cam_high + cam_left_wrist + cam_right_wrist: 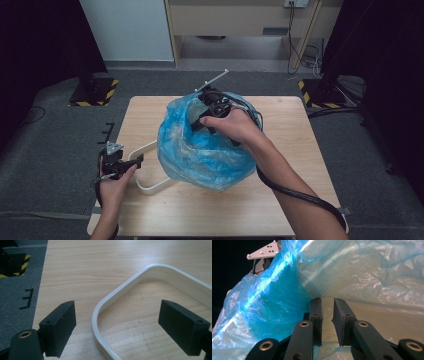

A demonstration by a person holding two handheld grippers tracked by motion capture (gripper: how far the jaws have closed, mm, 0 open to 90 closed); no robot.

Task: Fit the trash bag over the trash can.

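Note:
A crumpled blue plastic bag [205, 155] stands in the middle of the wooden table [300, 130], over one end of a white looped frame [150, 187] that lies flat. My right gripper [199, 122] reaches down into the bag's mouth. In the right gripper view its jaws [327, 300] stand a narrow gap apart inside the bag [367, 272], and I see nothing pinched between them. My left gripper [137, 160] rests at the table's left edge. Its jaws [117, 304] are wide open on either side of the frame's rounded corner [160, 268], touching nothing.
The right gripper's thick black cable [300, 195] trails across the table's near right part. Two black stands with yellow-black striped bases [95, 92] [320, 92] sit on the grey floor behind the table. A black tape mark [26, 298] lies on the floor by the left edge.

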